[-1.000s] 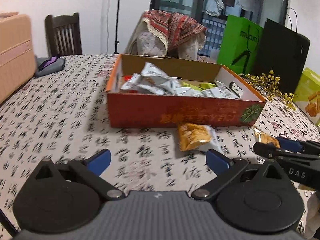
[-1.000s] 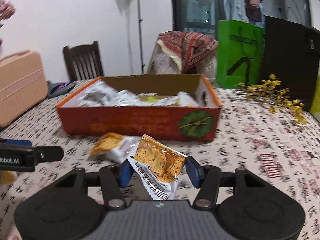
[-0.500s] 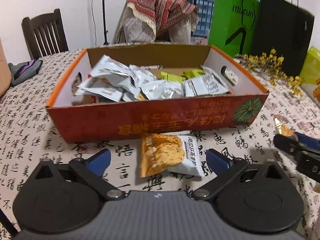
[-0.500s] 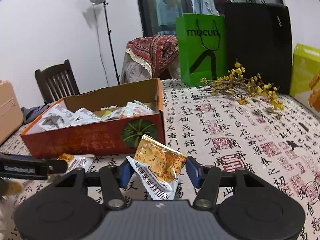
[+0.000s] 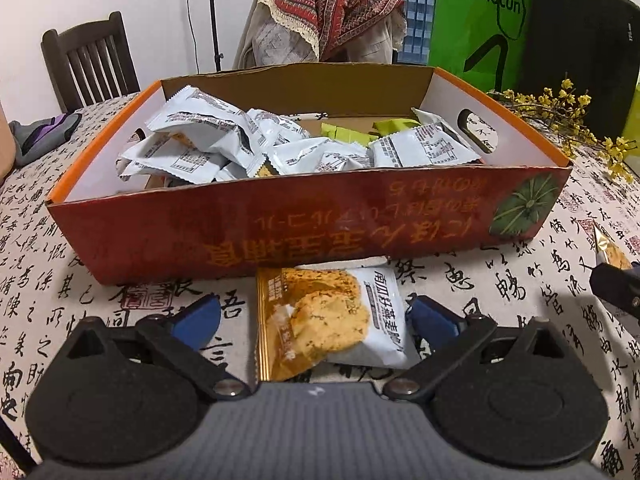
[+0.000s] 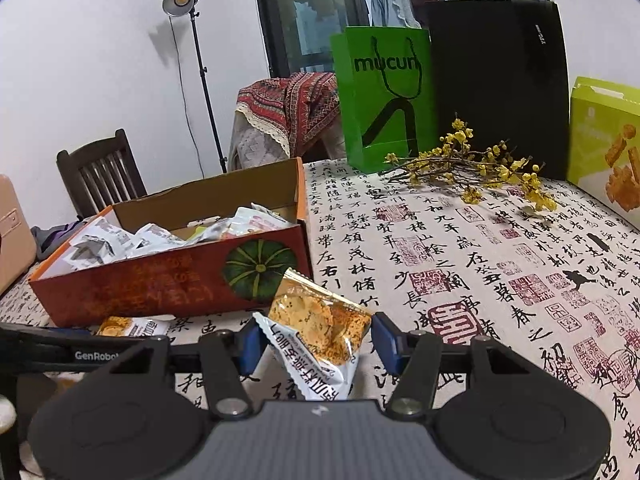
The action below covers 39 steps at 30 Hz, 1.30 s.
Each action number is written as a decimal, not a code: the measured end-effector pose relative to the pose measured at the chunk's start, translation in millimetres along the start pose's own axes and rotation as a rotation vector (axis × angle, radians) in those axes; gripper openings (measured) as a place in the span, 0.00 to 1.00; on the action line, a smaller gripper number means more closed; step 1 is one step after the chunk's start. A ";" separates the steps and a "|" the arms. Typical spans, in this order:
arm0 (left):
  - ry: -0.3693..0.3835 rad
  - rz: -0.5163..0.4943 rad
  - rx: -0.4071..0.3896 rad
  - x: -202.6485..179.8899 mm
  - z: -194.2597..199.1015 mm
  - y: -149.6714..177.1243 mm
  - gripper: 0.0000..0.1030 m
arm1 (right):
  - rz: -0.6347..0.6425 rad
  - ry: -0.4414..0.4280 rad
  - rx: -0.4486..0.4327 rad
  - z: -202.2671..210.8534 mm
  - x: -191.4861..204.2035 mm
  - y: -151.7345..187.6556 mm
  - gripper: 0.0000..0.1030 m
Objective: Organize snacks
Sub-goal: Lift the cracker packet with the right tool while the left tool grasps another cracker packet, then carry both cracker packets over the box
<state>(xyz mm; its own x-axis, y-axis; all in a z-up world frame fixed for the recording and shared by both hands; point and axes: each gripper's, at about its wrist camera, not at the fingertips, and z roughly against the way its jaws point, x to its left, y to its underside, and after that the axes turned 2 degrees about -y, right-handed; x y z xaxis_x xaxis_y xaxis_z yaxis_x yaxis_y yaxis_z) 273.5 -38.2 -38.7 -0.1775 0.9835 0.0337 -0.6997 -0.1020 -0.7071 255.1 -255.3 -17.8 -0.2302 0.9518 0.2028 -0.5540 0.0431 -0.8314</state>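
Orange box (image 5: 312,220) mostly filled; my right jaws grip one packet (image 6: 320,332), left jaws open astride last packet (image 5: 328,316) on tabletop (image 5: 520,288).

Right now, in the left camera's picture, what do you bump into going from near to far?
Left tongs → cookie packet on the tablecloth → orange box of snacks → draped chair.

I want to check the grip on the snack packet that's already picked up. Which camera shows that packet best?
The right wrist view: the held snack packet fills the middle, between the right gripper's blue pads. The left wrist view shows only its gold corner at the right edge, above that gripper's tip.
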 end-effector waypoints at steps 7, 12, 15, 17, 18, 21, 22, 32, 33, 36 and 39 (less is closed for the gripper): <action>0.027 0.000 -0.039 4.0 9.0 3.0 0.71 | 0.000 0.000 0.000 -0.1 0.2 0.1 0.54; 0.043 -0.004 -0.037 5.9 17.0 6.3 0.60 | -0.001 -0.008 -0.006 1.2 0.7 0.1 0.54; 0.038 0.006 -0.050 10.1 25.8 7.2 0.60 | 0.005 -0.022 -0.017 3.0 2.3 0.2 0.54; 0.044 0.011 -0.065 12.3 34.1 7.9 0.60 | 0.010 -0.030 -0.023 4.6 3.4 0.4 0.54; 0.046 0.010 -0.074 12.8 38.6 8.6 0.60 | 0.014 -0.035 -0.027 5.3 4.1 0.4 0.54; 0.051 0.002 -0.100 13.3 51.7 11.2 0.60 | 0.029 -0.049 -0.037 7.0 6.8 0.9 0.54; 0.051 -0.001 -0.107 13.1 55.8 12.1 0.60 | 0.035 -0.054 -0.040 7.7 8.1 1.0 0.54; 0.059 0.016 -0.178 26.2 95.0 18.2 0.60 | 0.106 -0.106 -0.078 27.4 26.9 -2.0 0.54; 0.061 0.017 -0.187 27.7 99.2 18.0 0.60 | 0.112 -0.107 -0.082 30.0 28.9 -2.3 0.54; 0.068 0.021 -0.212 30.8 109.7 17.0 0.60 | 0.124 -0.121 -0.092 38.1 35.1 -4.3 0.54; 0.068 0.018 -0.241 31.9 119.5 13.3 0.60 | 0.141 -0.128 -0.103 44.8 42.6 -8.6 0.54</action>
<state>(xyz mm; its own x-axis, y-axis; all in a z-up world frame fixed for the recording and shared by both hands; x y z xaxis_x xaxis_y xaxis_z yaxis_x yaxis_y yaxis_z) 175.8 -26.0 37.4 -0.1358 0.9905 -0.0228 -0.5104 -0.0897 -0.8553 214.2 -228.7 21.1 -0.4028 0.9046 0.1394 -0.4257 -0.0503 -0.9035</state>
